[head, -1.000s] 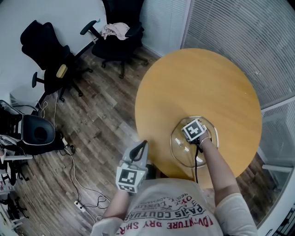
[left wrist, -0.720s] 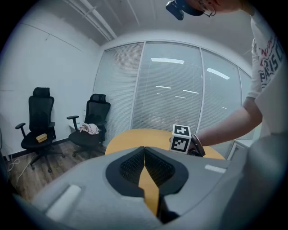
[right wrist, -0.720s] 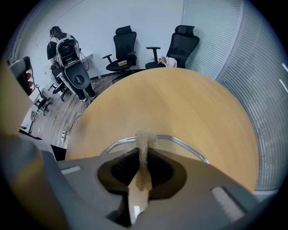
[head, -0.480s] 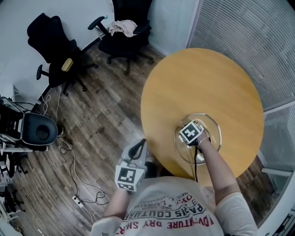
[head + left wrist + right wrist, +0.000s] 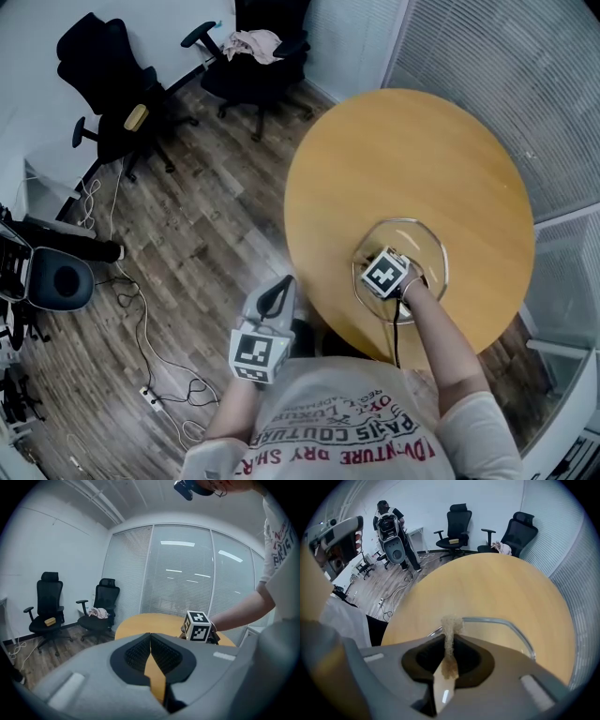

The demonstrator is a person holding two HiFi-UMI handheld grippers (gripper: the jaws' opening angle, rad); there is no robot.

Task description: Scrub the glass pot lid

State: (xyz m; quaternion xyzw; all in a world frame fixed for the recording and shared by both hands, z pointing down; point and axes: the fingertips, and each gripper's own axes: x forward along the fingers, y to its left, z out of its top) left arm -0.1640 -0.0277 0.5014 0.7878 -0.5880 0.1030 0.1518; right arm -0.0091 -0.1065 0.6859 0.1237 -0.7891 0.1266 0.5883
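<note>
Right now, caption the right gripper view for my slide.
Right gripper pinching a sponge over the glass lid on a round wooden table.

Red print on the person's shirt (image 5: 347, 441), upside down from above, partly reads "COUTURE" and "DRY".

The person wears a pale short-sleeved T-shirt (image 5: 349, 429) with red lettering across the chest; the print looks mirrored and is too warped to read. The left tongs (image 5: 150, 638) and right tongs (image 5: 449, 637) have grey moulded bodies with black ribbed pads (image 5: 135, 654). The left cube (image 5: 255, 350) and right cube (image 5: 384, 273) are white with black square markers. A thin black cable (image 5: 397, 337) trails along the right forearm.
</note>
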